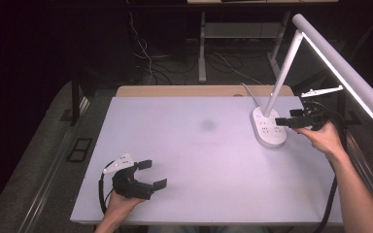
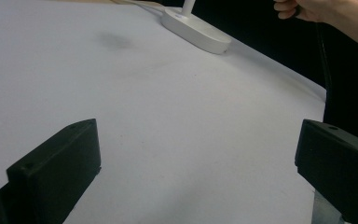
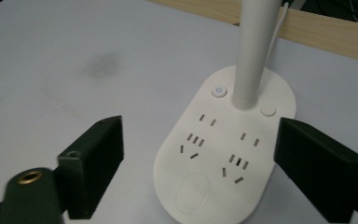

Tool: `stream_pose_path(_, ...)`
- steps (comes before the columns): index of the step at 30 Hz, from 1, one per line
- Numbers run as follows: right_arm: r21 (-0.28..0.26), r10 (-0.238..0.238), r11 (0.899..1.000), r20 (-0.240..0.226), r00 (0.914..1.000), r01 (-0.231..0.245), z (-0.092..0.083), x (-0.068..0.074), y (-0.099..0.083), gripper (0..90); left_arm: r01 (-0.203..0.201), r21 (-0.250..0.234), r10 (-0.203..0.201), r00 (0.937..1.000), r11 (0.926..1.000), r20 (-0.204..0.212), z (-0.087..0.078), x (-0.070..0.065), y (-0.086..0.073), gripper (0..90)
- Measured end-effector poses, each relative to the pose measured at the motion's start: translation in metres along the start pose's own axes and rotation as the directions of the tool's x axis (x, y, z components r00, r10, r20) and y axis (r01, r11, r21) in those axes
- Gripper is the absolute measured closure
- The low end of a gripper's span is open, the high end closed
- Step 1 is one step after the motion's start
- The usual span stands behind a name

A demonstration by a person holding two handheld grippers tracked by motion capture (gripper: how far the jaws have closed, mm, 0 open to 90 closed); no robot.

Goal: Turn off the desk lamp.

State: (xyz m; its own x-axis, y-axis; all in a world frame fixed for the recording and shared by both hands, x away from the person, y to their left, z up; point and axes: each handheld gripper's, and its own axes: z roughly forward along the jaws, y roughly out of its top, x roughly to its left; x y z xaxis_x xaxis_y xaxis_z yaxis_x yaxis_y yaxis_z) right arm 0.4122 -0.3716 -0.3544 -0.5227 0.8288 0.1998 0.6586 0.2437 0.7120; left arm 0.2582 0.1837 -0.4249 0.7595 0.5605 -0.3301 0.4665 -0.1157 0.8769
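A white desk lamp stands at the table's right, its oval base (image 1: 269,128) carrying several socket slots, a power button (image 3: 219,90) and a second round button (image 3: 268,110). Its stem (image 1: 284,73) leans up to a long bar head (image 1: 345,68). My right gripper (image 1: 285,118) hovers just over the base's right side, jaws open on either side of the base (image 3: 223,149), touching nothing. Low over the front left of the table, my left gripper (image 1: 154,174) is open and empty. In the left gripper view the base (image 2: 196,32) lies far off beyond the jaws.
The white table top (image 1: 199,160) has a faint grey smudge (image 1: 207,125) near its middle. A wooden strip (image 1: 175,91) runs along the back edge. Cables lie on the dark floor behind. A black cable (image 1: 337,160) trails from the right gripper along the table's right edge.
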Motion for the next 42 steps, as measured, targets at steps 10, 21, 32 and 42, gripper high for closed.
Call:
stream_pose_path(10, -0.001, 0.035, 0.999, 0.037, 0.9987, -0.035, 0.009, -0.018, -0.002, 32.3, 0.001, -0.001, -0.001, 1.0, 1.0, -0.002, 0.001, 0.001, 0.0, 0.0)
stream_pose_path(21, -0.001, 0.079, 0.997, 0.074, 0.9941, -0.079, 0.023, -0.035, 0.007, 55.6, 0.003, -0.002, -0.003, 1.0, 1.0, -0.007, 0.0, 0.001, 0.0, 0.0)
stream_pose_path(32, -0.032, 0.134, 0.991, 0.134, 0.9819, -0.131, 0.036, -0.043, 0.014, 88.0, 0.002, 0.002, -0.002, 1.0, 1.0, -0.007, 0.0, 0.002, 0.0, 0.0)
stream_pose_path(42, -0.015, 0.209, 0.978, 0.15, 0.9664, -0.209, 0.063, -0.049, 0.014, 90.0, 0.008, -0.001, -0.008, 0.9999, 1.0, -0.01, 0.0, 0.003, 0.0, 0.0)
